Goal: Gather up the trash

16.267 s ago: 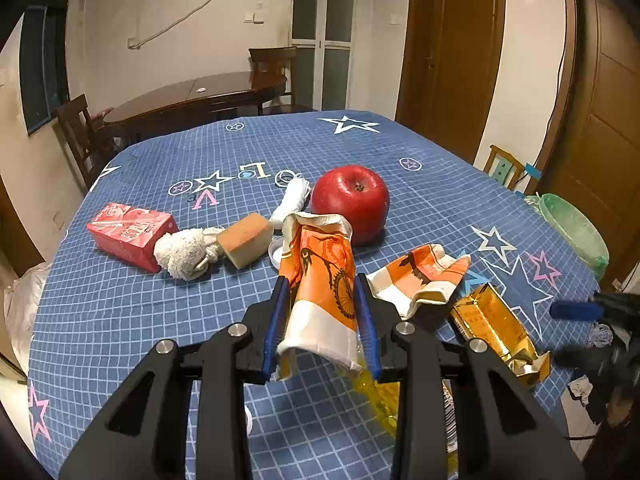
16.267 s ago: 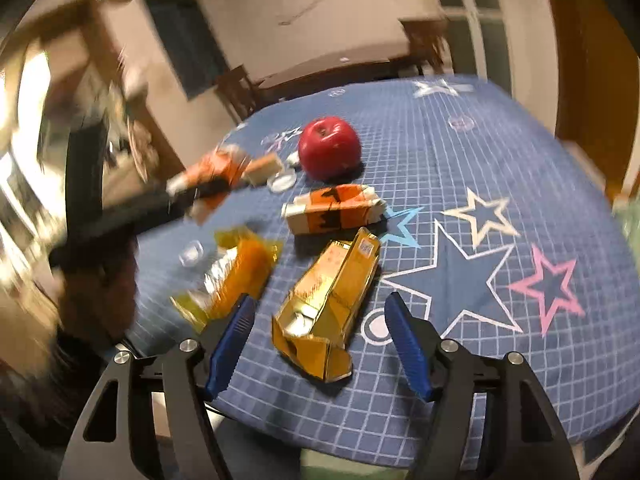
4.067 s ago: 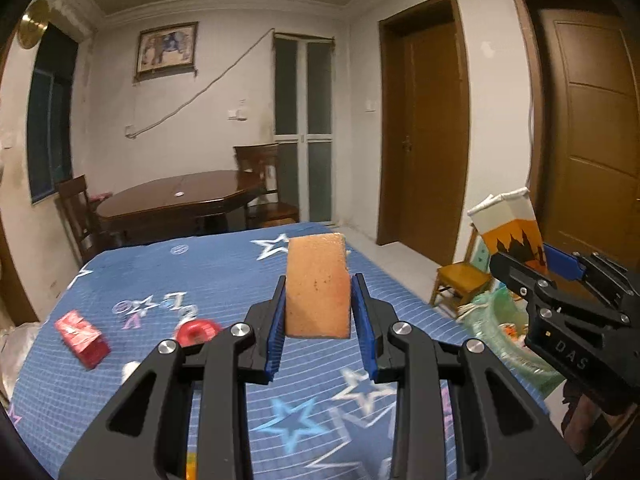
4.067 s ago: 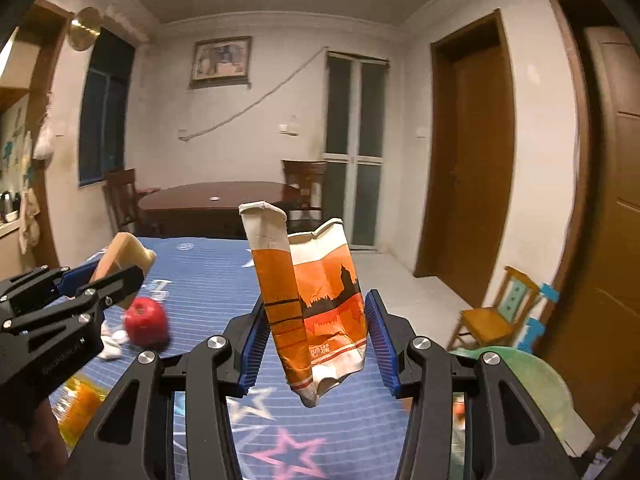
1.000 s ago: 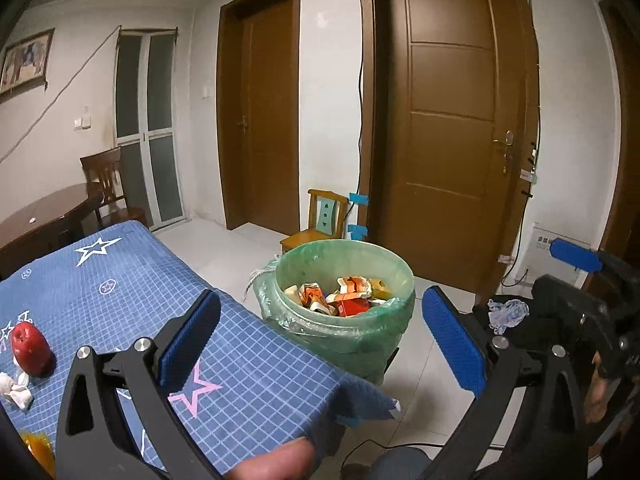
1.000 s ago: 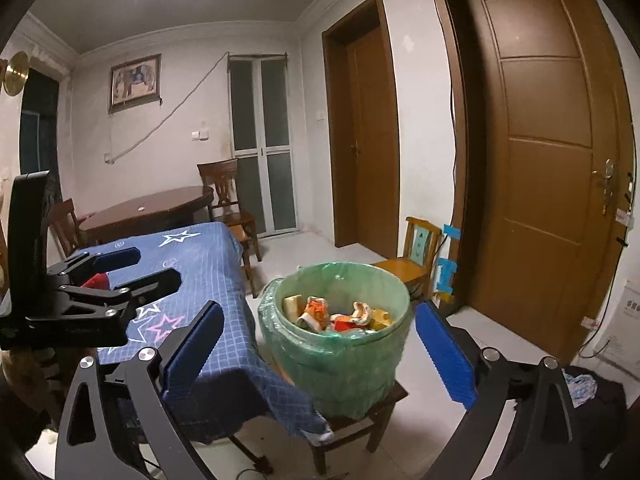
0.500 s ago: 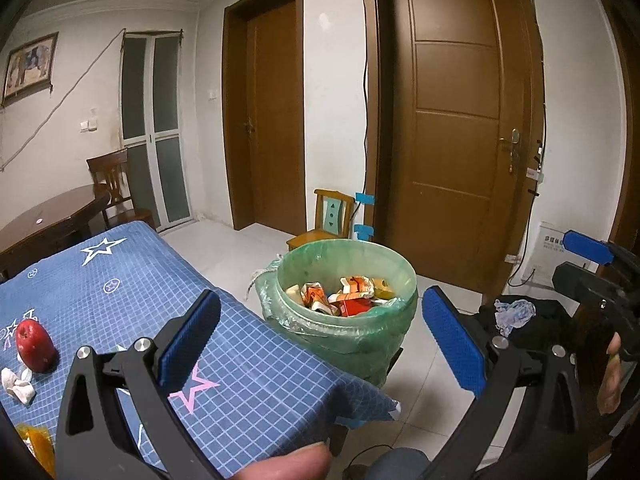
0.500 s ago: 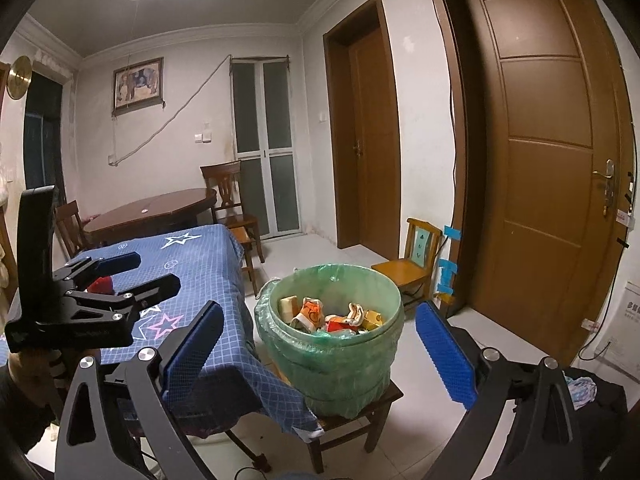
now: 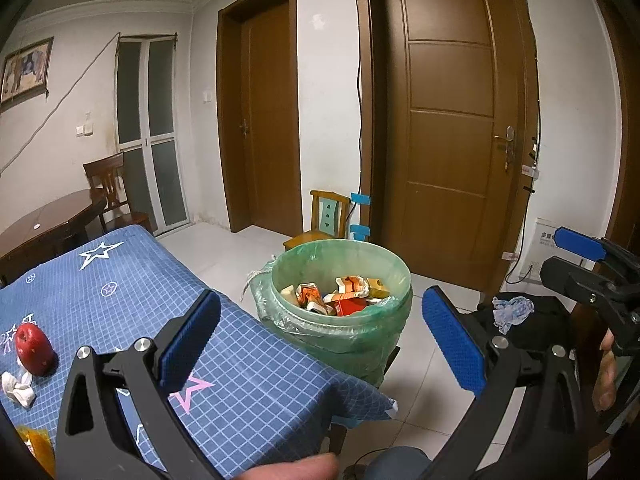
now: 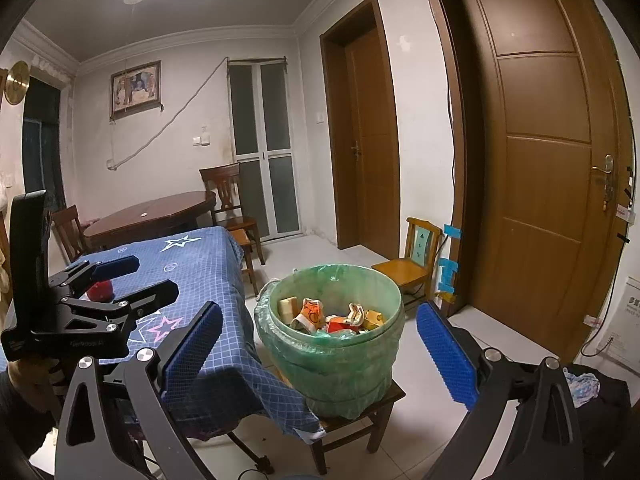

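Far left of the left wrist view, on the bench (image 9: 120,292) w/ its blue checked, star-print cloth: a red apple (image 9: 34,349), crumpled white tissue (image 9: 18,389) just in front of it, and an orange-yellow wrapper (image 9: 38,446) at the frame's bottom-left edge, partly cut off. All three lay well apart from the bin.

Left gripper (image 9: 320,344) was wide open, blue pads spread far apart, nothing between them. It pointed over the bench corner toward the green bin (image 9: 340,320).

Bin sat just off the bench's corner, lined w/ a green plastic bag, standing on a low wooden stool (image 10: 360,412) (seen in the right wrist view). Inside: collected trash (image 9: 340,294) – orange-and-white cartons, a red box, a yellowish piece, a tan block at the left side. Exact count hard to tell.

Behind the bin, a small yellow child's chair (image 9: 320,224) against the wall, then a brown door (image 9: 452,128).

Right gripper (image 10: 320,348) was likewise fully open & empty, pads framing the bin from a bit higher and further back. In the left wrist view it showed at the far right edge (image 9: 592,268), w/ part of a hand (image 9: 606,376) on it. In the right wrist view the left gripper (image 10: 132,276) showed at left, over the bench, jaws apart.

On the floor at right: dark cloth w/ a pale crumpled piece (image 9: 512,308) on top.
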Tool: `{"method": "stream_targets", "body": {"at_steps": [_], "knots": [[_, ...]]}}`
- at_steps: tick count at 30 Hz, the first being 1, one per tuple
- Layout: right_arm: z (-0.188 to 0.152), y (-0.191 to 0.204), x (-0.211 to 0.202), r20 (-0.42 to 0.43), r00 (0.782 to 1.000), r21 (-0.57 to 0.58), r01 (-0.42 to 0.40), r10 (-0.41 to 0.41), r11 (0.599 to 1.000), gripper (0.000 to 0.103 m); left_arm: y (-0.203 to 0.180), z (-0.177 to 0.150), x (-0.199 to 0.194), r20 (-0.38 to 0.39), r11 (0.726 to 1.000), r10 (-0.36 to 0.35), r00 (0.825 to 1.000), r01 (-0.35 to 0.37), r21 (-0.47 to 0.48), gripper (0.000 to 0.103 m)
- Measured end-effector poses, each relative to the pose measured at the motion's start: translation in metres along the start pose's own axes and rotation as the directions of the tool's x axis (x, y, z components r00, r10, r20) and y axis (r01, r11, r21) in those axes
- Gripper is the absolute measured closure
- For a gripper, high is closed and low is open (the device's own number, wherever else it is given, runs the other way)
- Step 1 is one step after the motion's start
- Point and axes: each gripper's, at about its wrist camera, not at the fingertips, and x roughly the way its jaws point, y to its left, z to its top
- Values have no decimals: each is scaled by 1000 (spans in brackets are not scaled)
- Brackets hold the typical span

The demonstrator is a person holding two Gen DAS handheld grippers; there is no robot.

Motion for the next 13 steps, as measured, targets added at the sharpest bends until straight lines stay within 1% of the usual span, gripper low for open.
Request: {"method": "stream_targets", "body": {"at_steps": [13], "knots": [[-1,1,3,3,1000,5,2,-2,1000,5,-2,3,7,-14,1000,4,1000,-4,3,6]]}}
